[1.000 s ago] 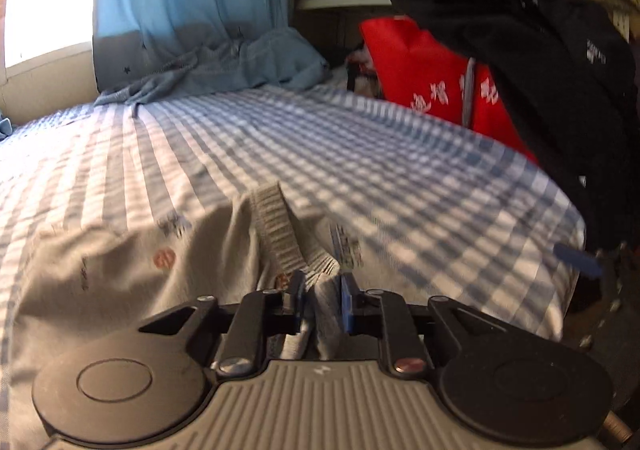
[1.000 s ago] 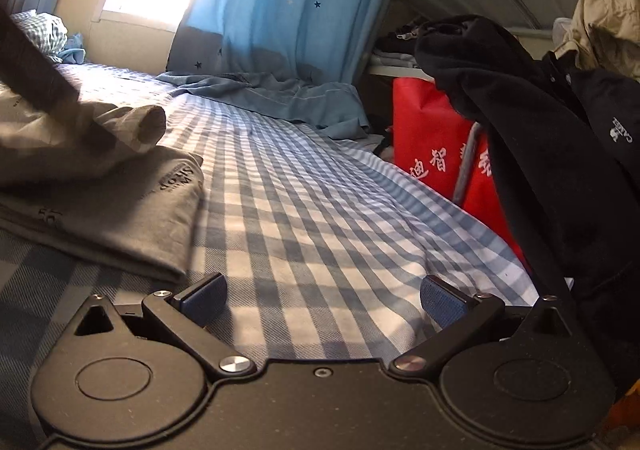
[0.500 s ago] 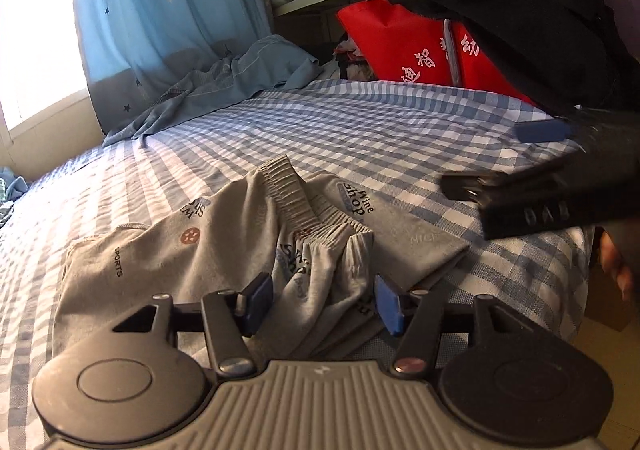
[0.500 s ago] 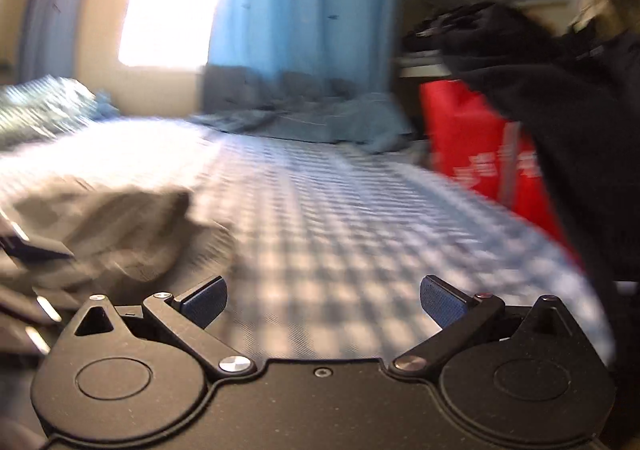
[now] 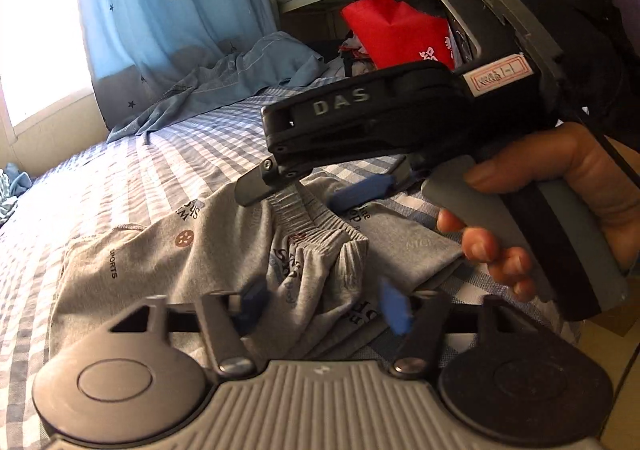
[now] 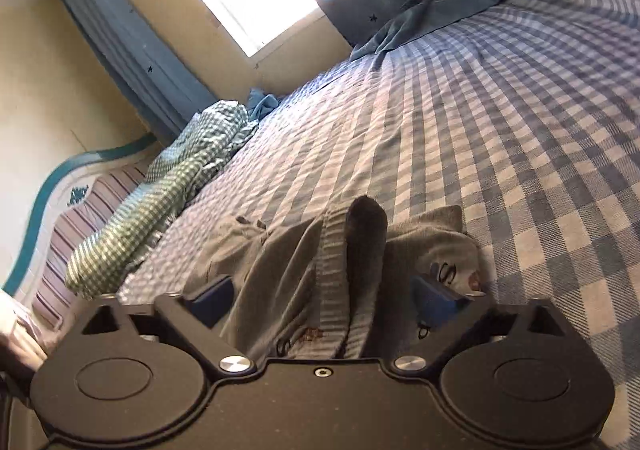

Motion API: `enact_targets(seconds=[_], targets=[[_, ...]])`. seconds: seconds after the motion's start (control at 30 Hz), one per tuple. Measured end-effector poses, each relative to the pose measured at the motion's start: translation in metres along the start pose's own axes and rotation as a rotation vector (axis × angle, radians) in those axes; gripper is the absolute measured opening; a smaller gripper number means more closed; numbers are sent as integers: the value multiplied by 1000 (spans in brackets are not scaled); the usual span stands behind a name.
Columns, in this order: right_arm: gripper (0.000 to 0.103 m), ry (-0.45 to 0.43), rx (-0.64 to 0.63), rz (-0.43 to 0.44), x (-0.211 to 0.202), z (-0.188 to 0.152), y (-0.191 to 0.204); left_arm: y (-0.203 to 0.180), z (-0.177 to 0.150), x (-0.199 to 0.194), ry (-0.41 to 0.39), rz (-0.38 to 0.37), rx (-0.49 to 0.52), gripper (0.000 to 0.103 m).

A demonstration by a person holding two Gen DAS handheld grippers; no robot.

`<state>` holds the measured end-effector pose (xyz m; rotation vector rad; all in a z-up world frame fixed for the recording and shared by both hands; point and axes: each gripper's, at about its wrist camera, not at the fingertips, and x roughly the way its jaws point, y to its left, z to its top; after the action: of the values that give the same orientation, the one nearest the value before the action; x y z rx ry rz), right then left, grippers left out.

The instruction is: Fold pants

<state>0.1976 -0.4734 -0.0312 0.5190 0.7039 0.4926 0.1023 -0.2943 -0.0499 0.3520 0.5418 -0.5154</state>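
Grey pants (image 6: 304,270) between closing right gripper (image 6: 324,298), seemingly untouched

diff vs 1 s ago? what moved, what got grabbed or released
The left hand-held gripper let go of the grey pants; its jaws now straddle the bunched cloth without pressing and are closing again. The right hand-held gripper swung in from the bare checked sheet, rolled, and now straddles the waistband, jaws closing. The pants stay part-folded on the bed; the room is unchanged.

Pants (image 5: 224,250) on bed (image 5: 132,165), between both grippers' jaws.
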Motion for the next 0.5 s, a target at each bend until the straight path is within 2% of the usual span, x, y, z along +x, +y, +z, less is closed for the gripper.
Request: enact_targets(seconds=[0.07,0.1,0.17,0.27,0.37,0.5], targets=[[64,-4,21,-15,2,5,-2,1,2,2,8,-7,6,40],[59,-6,21,-25,2,5,-1,2,2,2,9,-12,8,37],[37,-9,13,-43,2,4,0,2,1,0,0,-14,10,20],[14,-24,6,-58,-1,2,0,2,1,-5,-20,8,21,11],[11,-57,-3,-52,-9,3,3,8,7,-12,-41,-7,-16,10],[10,-118,-30,-52,-28,11,13,7,17,-23,-85,-27,-1,10]])
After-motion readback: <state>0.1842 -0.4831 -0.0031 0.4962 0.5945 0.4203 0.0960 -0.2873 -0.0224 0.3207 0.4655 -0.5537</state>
